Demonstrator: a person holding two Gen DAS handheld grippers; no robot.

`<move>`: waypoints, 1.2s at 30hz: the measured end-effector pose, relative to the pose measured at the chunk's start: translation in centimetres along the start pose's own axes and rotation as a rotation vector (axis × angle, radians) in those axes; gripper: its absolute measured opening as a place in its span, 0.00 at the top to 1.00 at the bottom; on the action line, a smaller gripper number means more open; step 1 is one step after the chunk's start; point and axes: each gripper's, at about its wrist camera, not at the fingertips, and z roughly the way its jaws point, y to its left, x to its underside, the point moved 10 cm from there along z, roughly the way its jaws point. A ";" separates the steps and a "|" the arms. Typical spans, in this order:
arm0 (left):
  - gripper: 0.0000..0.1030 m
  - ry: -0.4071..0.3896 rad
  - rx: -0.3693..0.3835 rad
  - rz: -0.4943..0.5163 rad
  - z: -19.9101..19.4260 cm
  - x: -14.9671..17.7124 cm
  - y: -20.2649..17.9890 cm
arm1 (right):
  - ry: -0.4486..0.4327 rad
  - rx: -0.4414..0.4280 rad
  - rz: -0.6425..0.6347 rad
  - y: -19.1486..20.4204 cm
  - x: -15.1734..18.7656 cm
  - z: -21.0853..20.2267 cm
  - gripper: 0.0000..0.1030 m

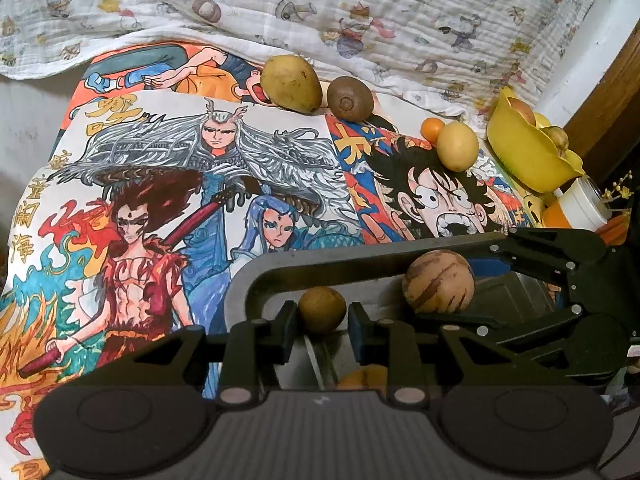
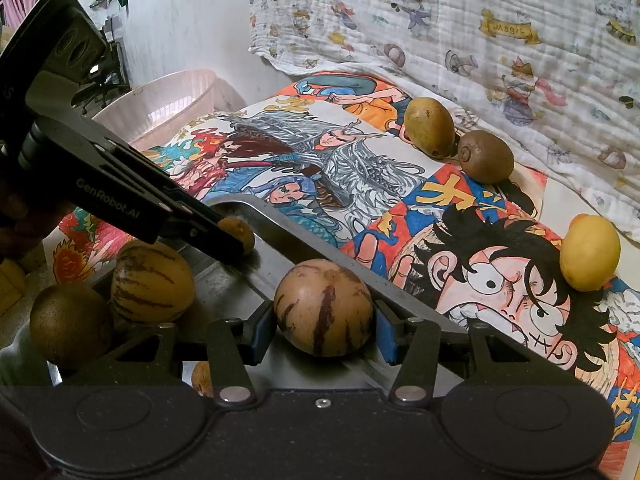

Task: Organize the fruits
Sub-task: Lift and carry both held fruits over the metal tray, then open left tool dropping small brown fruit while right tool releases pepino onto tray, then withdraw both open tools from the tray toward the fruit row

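My left gripper [image 1: 322, 322] is shut on a small round brown fruit [image 1: 322, 309] and holds it over a grey metal tray [image 1: 256, 276]. It also shows in the right wrist view [image 2: 236, 240], where the same small fruit [image 2: 240, 234] is at its tip. My right gripper [image 2: 323, 330] is shut on a tan striped melon [image 2: 323, 307], over the same tray [image 2: 280, 236]; that melon also shows in the left wrist view [image 1: 438, 281]. In the tray lie another striped melon [image 2: 152, 280] and a kiwi [image 2: 70, 322].
On the cartoon-printed cloth [image 1: 160, 184] lie a green-yellow mango [image 1: 291, 83], a kiwi [image 1: 350, 98], a yellow lemon [image 1: 457, 145] and a small orange [image 1: 432, 127]. A yellow bowl [image 1: 528, 148] with fruit stands at the right. A pink basket [image 2: 168, 104] stands at the far left.
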 end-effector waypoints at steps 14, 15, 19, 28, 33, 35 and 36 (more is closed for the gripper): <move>0.52 -0.008 0.006 -0.001 -0.5 -0.1 -0.3 | -0.003 -0.010 -0.001 0.0 0.0 -0.6 0.45; 0.49 -0.011 0.007 -0.001 -0.6 -0.1 -0.4 | -0.007 -0.009 0.000 0.0 -0.1 -0.7 0.44; 0.32 -0.029 0.003 0.003 -1.3 -0.3 -0.6 | -0.019 -0.012 0.017 -0.4 0.0 -1.6 0.36; 0.04 -0.085 -0.013 0.021 -3.5 -0.4 -1.5 | -0.052 -0.007 0.061 -0.4 0.4 -4.6 0.12; 0.01 -0.123 -0.029 0.056 -5.1 0.3 -2.4 | -0.079 0.004 0.072 0.3 1.1 -7.2 0.05; 0.01 -0.135 -0.031 0.071 -5.7 0.7 -2.9 | -0.086 0.009 0.072 0.8 1.6 -8.3 0.04; 0.01 -0.140 -0.033 0.077 -6.0 1.0 -3.1 | -0.088 0.011 0.070 1.0 1.8 -8.7 0.03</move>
